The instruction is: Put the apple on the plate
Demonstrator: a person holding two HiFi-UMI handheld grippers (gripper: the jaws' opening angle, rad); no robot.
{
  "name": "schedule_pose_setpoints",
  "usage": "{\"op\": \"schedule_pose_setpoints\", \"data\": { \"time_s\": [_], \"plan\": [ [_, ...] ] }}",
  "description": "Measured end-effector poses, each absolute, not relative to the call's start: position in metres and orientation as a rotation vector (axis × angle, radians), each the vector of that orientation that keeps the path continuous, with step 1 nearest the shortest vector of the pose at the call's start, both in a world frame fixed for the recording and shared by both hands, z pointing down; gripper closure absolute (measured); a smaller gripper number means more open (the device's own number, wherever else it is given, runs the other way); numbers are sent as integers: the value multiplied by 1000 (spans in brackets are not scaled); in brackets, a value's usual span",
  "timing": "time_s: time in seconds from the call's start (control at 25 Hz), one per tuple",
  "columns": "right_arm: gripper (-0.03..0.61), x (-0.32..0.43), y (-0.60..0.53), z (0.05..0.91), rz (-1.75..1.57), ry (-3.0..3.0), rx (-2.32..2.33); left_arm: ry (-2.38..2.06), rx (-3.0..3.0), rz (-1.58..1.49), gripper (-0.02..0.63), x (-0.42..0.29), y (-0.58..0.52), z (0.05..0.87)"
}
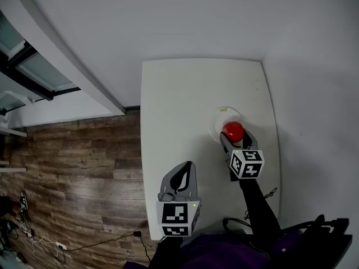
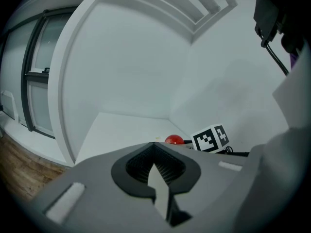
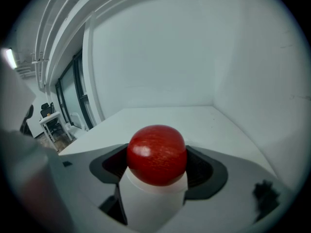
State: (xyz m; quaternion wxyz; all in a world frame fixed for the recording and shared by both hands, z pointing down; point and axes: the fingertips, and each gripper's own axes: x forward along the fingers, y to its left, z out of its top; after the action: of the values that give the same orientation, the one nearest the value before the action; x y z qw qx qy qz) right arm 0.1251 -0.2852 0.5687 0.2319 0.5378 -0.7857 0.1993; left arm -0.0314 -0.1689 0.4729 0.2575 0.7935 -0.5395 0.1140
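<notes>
A red apple (image 1: 233,131) sits between the jaws of my right gripper (image 1: 234,135), which is shut on it. It hangs over the near edge of a small white plate (image 1: 220,118) on the white table (image 1: 179,94). In the right gripper view the apple (image 3: 157,153) fills the gap between the dark pads (image 3: 201,171), with the plate (image 3: 151,200) just beneath it; whether it touches the plate I cannot tell. My left gripper (image 1: 188,170) is shut and holds nothing, near the table's front edge. From the left gripper view the apple (image 2: 174,140) shows far off.
White walls close in the table at the back and right. Wooden floor (image 1: 73,178) lies to the left, with cables (image 1: 33,240) on it. A dark bag and cords (image 1: 314,228) sit at the lower right.
</notes>
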Motion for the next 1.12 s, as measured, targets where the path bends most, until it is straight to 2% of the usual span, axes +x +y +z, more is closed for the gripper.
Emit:
{"op": "schedule_pose_setpoints", "data": {
  "time_s": [0.64, 1.12],
  "plan": [
    [233, 124, -298, 595, 539, -2135, 1399, -1455, 2151, 317, 606, -27, -183, 486],
    [233, 116, -295, 559, 471, -2178, 1362, -1484, 2166, 300, 606, -38, -173, 466]
  ]
}}
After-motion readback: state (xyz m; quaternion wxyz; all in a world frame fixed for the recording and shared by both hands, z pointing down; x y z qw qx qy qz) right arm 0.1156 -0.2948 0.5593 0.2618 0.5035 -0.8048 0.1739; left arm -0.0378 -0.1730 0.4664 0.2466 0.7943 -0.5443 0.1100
